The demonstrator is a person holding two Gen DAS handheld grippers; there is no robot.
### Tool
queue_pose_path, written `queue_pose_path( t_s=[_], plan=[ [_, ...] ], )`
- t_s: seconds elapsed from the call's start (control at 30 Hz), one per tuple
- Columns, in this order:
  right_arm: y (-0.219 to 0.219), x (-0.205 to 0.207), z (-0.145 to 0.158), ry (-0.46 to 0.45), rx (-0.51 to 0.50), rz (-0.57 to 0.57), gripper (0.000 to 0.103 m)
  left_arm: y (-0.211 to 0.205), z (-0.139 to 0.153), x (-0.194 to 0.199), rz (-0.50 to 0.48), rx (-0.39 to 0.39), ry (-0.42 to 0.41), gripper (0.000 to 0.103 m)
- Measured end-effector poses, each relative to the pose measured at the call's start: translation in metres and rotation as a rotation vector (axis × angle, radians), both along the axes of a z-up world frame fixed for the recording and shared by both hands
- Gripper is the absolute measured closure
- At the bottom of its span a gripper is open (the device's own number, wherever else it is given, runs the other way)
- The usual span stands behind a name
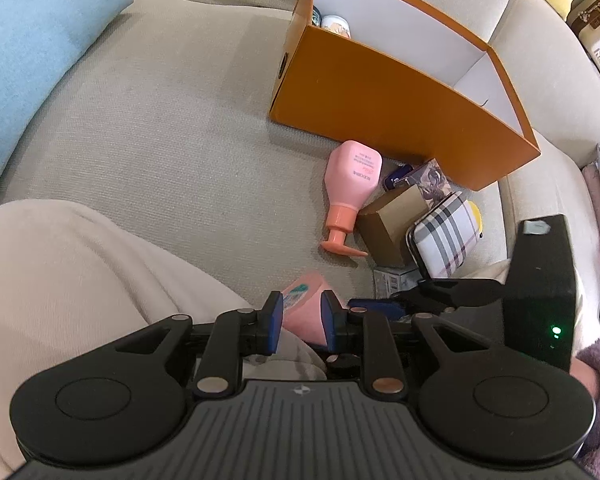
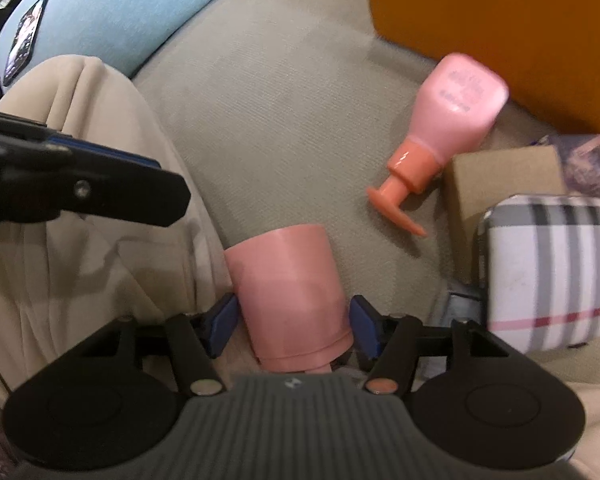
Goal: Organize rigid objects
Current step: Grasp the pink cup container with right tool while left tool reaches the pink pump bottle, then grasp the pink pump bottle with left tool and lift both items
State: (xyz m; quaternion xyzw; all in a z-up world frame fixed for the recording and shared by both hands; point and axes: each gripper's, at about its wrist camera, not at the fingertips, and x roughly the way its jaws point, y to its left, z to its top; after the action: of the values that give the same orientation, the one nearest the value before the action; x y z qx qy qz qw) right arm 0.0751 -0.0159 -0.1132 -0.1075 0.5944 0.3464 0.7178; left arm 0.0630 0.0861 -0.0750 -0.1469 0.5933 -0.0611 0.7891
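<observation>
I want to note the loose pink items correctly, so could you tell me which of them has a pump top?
The pink bottle lying beside the orange box has the pump; the pink cup between the right gripper fingers has none.

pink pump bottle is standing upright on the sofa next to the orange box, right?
Not upright. The pink pump bottle is lying on its side on the sofa, pump end away from the orange box beside it. The left wrist view shows it.

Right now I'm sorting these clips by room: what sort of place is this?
Probably a living room: the work goes on atop a beige sofa seat, with a light blue cushion at one end and an orange storage box standing on it.
</observation>
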Motion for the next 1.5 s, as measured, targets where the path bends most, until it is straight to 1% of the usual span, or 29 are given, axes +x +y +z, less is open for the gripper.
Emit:
queue_pose_path(
  t_s=[0.13, 0.17, 0.27, 0.4, 0.47, 0.5, 0.53, 0.6, 0.7, 0.73, 0.77, 0.83, 0.87, 0.93, 1.0, 1.03, 1.07, 1.1, 1.17, 1.23, 1.37, 1.4, 1.47, 1.5],
  plan=[
    [-0.006, -0.002, 0.009, -0.072, -0.036, -0.062, 0.041, -0.002, 0.0, 0.001, -0.006, 0.01, -0.002, 0.076],
    [-0.008, -0.001, 0.011, -0.078, -0.04, -0.079, 0.041, -0.002, -0.001, 0.0, -0.006, 0.01, -0.003, 0.076],
    [-0.006, 0.0, 0.009, -0.064, -0.047, -0.089, 0.039, 0.0, -0.001, 0.0, -0.002, 0.003, -0.006, 0.075],
    [0.004, 0.003, 0.005, -0.056, -0.039, -0.07, 0.04, -0.001, 0.001, -0.002, -0.012, 0.001, -0.015, 0.069],
    [0.007, 0.005, 0.003, -0.047, -0.036, -0.079, 0.04, -0.003, 0.002, -0.003, -0.015, 0.018, -0.023, 0.068],
    [0.011, 0.009, 0.003, -0.043, -0.035, -0.083, 0.04, -0.005, 0.003, -0.003, -0.015, 0.045, -0.029, 0.068],
    [0.012, 0.006, 0.001, -0.04, -0.033, -0.088, 0.041, -0.007, 0.004, -0.003, -0.015, 0.077, -0.04, 0.068],
    [0.011, 0.002, 0.001, -0.036, -0.027, -0.098, 0.041, -0.01, 0.006, -0.003, -0.02, 0.112, -0.067, 0.068],
    [-0.002, 0.001, 0.014, -0.059, -0.014, -0.112, 0.041, -0.014, 0.012, -0.003, -0.052, 0.105, -0.135, 0.068],
    [-0.008, -0.001, 0.022, -0.069, -0.003, -0.12, 0.041, -0.018, 0.016, -0.003, -0.075, 0.118, -0.173, 0.068],
    [-0.01, -0.002, 0.029, -0.079, 0.003, -0.13, 0.041, -0.021, 0.018, -0.003, -0.091, 0.143, -0.21, 0.066],
    [-0.016, -0.003, 0.044, -0.103, 0.004, -0.155, 0.041, -0.031, 0.025, -0.003, -0.138, 0.214, -0.292, 0.053],
    [-0.02, -0.003, 0.051, -0.118, 0.006, -0.171, 0.041, -0.036, 0.028, -0.002, -0.161, 0.219, -0.309, 0.042],
    [-0.028, -0.003, 0.067, -0.139, 0.009, -0.204, 0.041, -0.039, 0.034, 0.007, -0.187, 0.172, -0.315, 0.04],
    [-0.037, -0.003, 0.082, -0.16, 0.013, -0.236, 0.041, -0.039, 0.037, 0.014, -0.175, 0.147, -0.335, 0.04],
    [-0.044, -0.002, 0.091, -0.172, 0.018, -0.256, 0.041, -0.042, 0.037, 0.02, -0.177, 0.154, -0.336, 0.039],
    [-0.051, 0.001, 0.099, -0.181, 0.022, -0.271, 0.041, -0.045, 0.037, 0.025, -0.187, 0.164, -0.334, 0.034],
    [-0.058, 0.004, 0.108, -0.195, 0.026, -0.296, 0.041, -0.048, 0.036, 0.03, -0.193, 0.164, -0.339, 0.031],
    [-0.072, 0.014, 0.121, -0.219, 0.011, -0.337, 0.041, -0.054, 0.031, 0.044, -0.202, 0.142, -0.334, 0.03],
    [-0.081, 0.026, 0.124, -0.232, -0.011, -0.377, 0.041, -0.062, 0.024, 0.057, -0.23, 0.136, -0.311, 0.03],
    [-0.103, 0.052, 0.116, -0.174, -0.018, -0.484, 0.041, -0.072, 0.004, 0.076, -0.246, 0.139, -0.252, 0.03],
    [-0.106, 0.06, 0.109, -0.163, -0.018, -0.496, 0.041, -0.075, -0.002, 0.081, -0.249, 0.138, -0.236, 0.032],
    [-0.108, 0.066, 0.106, -0.147, -0.019, -0.509, 0.041, -0.079, -0.013, 0.09, -0.247, 0.137, -0.197, 0.036],
    [-0.108, 0.071, 0.102, -0.135, -0.017, -0.514, 0.041, -0.081, -0.018, 0.094, -0.247, 0.135, -0.177, 0.036]
  ],
)
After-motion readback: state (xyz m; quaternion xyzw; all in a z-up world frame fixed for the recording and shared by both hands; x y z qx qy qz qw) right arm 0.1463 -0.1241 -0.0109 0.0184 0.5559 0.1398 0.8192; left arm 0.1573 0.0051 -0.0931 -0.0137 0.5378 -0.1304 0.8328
